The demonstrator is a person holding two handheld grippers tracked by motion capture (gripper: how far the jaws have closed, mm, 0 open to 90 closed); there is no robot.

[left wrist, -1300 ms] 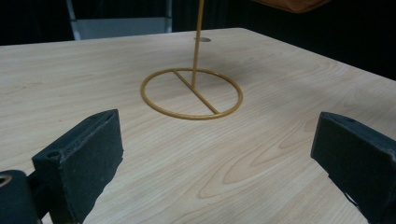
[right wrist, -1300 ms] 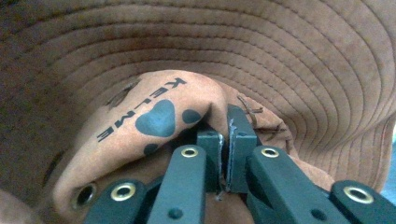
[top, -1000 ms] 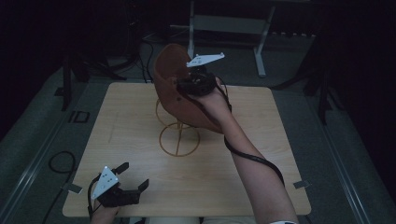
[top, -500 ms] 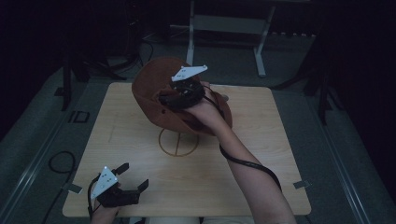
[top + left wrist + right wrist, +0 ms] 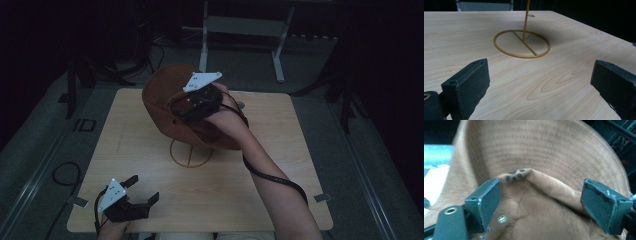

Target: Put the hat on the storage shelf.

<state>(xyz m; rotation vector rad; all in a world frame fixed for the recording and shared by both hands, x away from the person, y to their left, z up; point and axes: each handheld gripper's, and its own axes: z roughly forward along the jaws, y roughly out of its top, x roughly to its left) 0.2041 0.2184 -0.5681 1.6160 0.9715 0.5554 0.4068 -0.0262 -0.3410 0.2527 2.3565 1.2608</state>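
Hat (image 5: 165, 92) now tipped leftward above stand (image 5: 191, 152), right gripper (image 5: 197, 102) jaws spread against it, left gripper (image 5: 142, 192) unmoved, open.

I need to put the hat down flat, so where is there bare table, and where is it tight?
Bare wood lies left of the gold stand, and right of it toward the table edge. Crowded: around the stand under the hat, and the near-left corner by the left gripper.

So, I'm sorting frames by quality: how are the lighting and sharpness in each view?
High view: dim, dark surroundings, the hat murky. Left gripper view: bright and sharp on the table and yellow stand, with a soft shadow behind it. Right gripper view: well lit, hat brim slightly blurred.
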